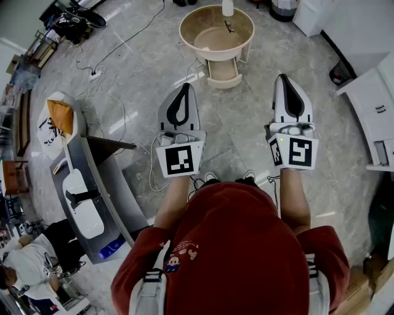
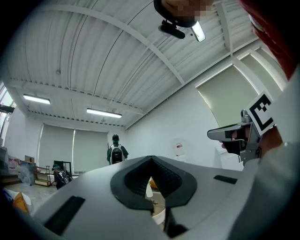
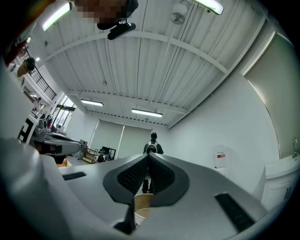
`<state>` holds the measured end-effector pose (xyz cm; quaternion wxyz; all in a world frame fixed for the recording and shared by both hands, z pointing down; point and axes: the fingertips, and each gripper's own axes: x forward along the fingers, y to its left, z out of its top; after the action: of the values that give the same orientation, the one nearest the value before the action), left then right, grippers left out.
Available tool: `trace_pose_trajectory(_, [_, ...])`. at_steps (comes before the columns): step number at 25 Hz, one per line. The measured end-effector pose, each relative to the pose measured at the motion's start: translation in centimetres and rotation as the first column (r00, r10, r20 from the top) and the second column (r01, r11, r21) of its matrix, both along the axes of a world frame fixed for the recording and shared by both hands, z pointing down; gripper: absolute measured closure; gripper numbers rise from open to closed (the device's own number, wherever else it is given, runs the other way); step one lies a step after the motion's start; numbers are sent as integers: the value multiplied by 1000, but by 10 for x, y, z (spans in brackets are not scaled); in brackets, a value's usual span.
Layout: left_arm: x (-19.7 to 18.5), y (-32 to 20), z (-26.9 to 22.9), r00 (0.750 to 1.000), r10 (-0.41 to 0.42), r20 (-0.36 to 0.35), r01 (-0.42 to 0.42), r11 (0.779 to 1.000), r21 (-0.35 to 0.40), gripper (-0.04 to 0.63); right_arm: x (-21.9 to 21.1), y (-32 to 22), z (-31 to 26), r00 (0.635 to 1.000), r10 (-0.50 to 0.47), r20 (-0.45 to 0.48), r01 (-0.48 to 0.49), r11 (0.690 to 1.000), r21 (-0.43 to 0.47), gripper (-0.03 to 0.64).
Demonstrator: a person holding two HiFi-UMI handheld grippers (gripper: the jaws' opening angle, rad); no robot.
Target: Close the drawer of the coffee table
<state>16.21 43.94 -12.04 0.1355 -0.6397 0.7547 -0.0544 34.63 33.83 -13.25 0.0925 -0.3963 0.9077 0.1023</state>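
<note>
The round beige coffee table (image 1: 245,18) stands on the marble floor ahead of me, its drawer (image 1: 223,71) pulled out toward me from under the top. My left gripper (image 1: 184,87) hovers short of the drawer, slightly to its left, jaws together and holding nothing. My right gripper (image 1: 285,79) is held out to the right of the table, also shut and empty. In the left gripper view the left gripper (image 2: 151,158) points slightly upward, and a slice of the table (image 2: 158,214) shows through the gap under its tips. The right gripper (image 3: 149,154) likewise frames the table (image 3: 142,205).
A white bottle (image 1: 228,7) stands on the tabletop. White cabinets (image 1: 377,117) line the right side. A grey bench (image 1: 92,184) with a white device, an orange bag (image 1: 61,115) and floor cables (image 1: 101,80) lie to the left. A person with a backpack (image 2: 116,152) stands far off.
</note>
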Motion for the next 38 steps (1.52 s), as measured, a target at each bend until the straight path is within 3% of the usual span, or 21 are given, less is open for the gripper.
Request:
trace_pose_trajectory(10, [-10,14,4,1000,-21,-21,21,1000,5,583,-12,8,12,1000,-21,-10,21,1000,-14,594])
trace_pose_trajectory(19, [-70,47,8,997,-67,-28,67,998,14,583,-66,28,17,999,-33,36,33,999,2,592])
trace_pose_trajectory(26, [-110,65,21,997,-49,-55,50,999,18,583,-99,48,29,999,-5,39,6,1000,-14,592])
trace_pose_trajectory(31, [-118,48,28,998,-10,-64,11,1000,6,583,-97,38,34,999,35,7,-34,999,-17,591])
trace_pose_trajectory(38, [-134,-15,31,1000,4,-31,-4,1000,-2,583,-105,-29,48,997,71,25,-70,997,-38,592])
